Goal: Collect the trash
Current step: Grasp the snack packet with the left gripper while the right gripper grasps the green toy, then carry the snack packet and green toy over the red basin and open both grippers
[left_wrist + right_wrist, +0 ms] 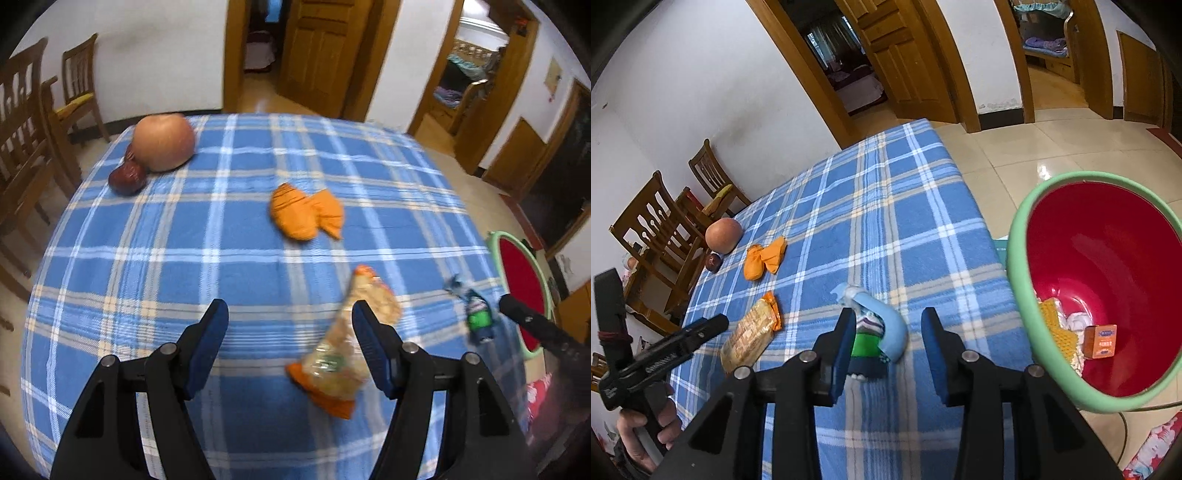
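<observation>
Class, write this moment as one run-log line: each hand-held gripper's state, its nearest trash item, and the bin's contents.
left hand-held gripper: open, over snack packet | right hand-held gripper: open, straddling blue-green wrapper | bin: some trash inside

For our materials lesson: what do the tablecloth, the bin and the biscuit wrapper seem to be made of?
Tablecloth: soft woven or fleecy fabric, matte, plaid pattern. Bin: probably plastic, smooth and slightly glossy, with a moulded green rim. Biscuit wrapper: thin clear plastic film, shiny, crinkled, contents showing through.
</observation>
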Motion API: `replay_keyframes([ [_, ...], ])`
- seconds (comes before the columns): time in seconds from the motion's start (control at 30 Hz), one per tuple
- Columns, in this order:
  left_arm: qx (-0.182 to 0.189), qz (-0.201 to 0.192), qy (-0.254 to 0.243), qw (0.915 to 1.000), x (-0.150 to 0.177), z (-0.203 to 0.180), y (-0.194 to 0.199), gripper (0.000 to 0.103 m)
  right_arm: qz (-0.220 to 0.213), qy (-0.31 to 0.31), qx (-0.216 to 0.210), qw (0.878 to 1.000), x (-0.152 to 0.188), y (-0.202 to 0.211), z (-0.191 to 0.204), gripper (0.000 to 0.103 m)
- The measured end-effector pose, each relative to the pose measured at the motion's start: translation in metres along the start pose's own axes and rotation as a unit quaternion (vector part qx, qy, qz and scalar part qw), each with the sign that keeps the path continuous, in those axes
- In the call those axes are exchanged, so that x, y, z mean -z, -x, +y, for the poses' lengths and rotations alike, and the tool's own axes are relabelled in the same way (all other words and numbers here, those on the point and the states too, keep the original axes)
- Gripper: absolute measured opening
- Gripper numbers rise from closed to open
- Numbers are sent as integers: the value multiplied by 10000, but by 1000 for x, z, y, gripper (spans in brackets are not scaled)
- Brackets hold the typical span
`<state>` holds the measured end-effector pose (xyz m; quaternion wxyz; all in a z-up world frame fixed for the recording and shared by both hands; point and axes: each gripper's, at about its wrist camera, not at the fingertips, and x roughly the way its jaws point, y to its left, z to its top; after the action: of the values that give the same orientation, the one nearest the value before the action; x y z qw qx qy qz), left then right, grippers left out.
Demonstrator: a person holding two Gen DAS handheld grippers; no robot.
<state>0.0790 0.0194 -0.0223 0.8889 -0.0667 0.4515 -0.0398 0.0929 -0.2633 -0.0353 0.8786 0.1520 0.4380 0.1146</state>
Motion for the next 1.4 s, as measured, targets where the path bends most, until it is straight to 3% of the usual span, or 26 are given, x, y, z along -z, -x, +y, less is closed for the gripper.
replay_keyframes([
  [0.13,190,41,-247,9995,3,-15,-3,70,-12,-35,9,10000,8,8,-2,40],
  [0.37,217,285,-514,9980,12,-31,-24,70,-17,50,-5,10000,24,20,4,41],
  [0.4,217,295,-530,9979,15,-32,-25,67,-4,63,-25,10000,26,21,6,41],
  [0.53,194,221,-650,9975,19,-36,-26,42,113,144,-110,9998,33,16,14,41],
  [0.6,267,223,-586,9977,20,-35,-26,38,199,158,-152,9996,36,10,18,41],
  [0.73,276,202,-455,9984,20,-26,-24,38,340,194,-147,9991,38,-4,25,41],
  [1.07,302,139,-208,9992,19,-10,-19,38,121,469,386,9981,19,-22,35,41],
  [1.17,317,114,-183,9993,20,-9,-17,38,82,599,567,9966,18,-26,39,29],
  [1.2,323,104,-177,9993,20,-9,-16,38,65,632,593,9962,19,-26,40,29],
  [1.4,408,9,-116,9991,19,-8,-3,38,95,592,251,9979,27,-17,43,28],
])
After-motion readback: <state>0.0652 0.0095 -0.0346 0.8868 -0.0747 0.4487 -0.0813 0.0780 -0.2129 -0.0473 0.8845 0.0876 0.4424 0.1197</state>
